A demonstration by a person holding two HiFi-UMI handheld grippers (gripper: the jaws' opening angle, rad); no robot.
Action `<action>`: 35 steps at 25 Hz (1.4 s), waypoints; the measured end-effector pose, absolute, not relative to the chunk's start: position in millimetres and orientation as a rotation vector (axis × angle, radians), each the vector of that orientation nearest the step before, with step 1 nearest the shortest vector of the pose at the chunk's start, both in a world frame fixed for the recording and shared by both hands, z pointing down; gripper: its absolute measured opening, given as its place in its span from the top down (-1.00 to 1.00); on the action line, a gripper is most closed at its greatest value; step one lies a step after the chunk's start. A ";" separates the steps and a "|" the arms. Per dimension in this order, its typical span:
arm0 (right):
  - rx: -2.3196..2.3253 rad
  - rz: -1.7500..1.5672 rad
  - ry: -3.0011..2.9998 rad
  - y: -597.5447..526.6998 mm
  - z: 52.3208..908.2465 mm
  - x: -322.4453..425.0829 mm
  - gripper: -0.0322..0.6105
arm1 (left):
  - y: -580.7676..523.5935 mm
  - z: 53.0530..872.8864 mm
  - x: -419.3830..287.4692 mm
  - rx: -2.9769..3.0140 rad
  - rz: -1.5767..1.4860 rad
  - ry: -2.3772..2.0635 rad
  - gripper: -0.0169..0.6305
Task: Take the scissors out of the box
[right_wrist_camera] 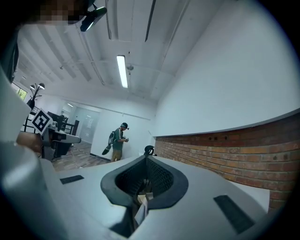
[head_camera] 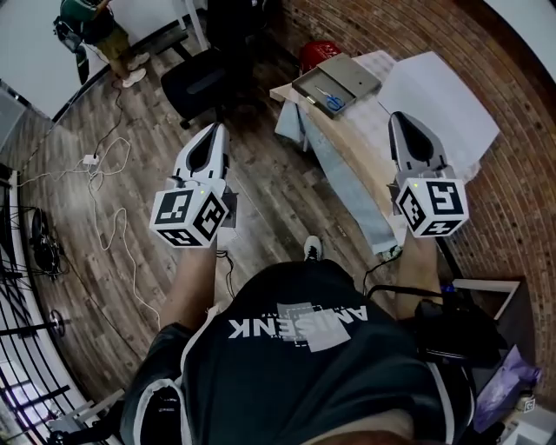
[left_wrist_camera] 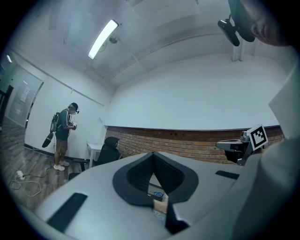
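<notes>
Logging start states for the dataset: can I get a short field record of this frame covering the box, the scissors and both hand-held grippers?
stage: approach, scissors not yet touched
box: grey, open top, at the far end of the table
scissors: blue handles, lying inside the box
left hand-held gripper: jaws together, empty, over the floor beside the table
right hand-held gripper: jaws together, empty, over the table, short of the box
bystander: a person standing by the far wall
</notes>
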State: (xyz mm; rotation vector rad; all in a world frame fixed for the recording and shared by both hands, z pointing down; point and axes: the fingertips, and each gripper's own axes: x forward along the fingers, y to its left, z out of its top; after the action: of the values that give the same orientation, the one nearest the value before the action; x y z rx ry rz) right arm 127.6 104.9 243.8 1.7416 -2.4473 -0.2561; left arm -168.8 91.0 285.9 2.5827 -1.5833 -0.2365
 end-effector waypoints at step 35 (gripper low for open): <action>1.753 -0.188 -2.488 -63.5 258.6 307.7 0.77 | -90.1 287.1 23.5 2.623 -0.113 -1.557 0.91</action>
State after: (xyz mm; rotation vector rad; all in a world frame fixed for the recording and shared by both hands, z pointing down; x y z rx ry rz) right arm 307.7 -63.5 258.6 1.7530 -2.4883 -0.1877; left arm 23.5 -90.1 287.1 2.6228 -1.5567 -0.1132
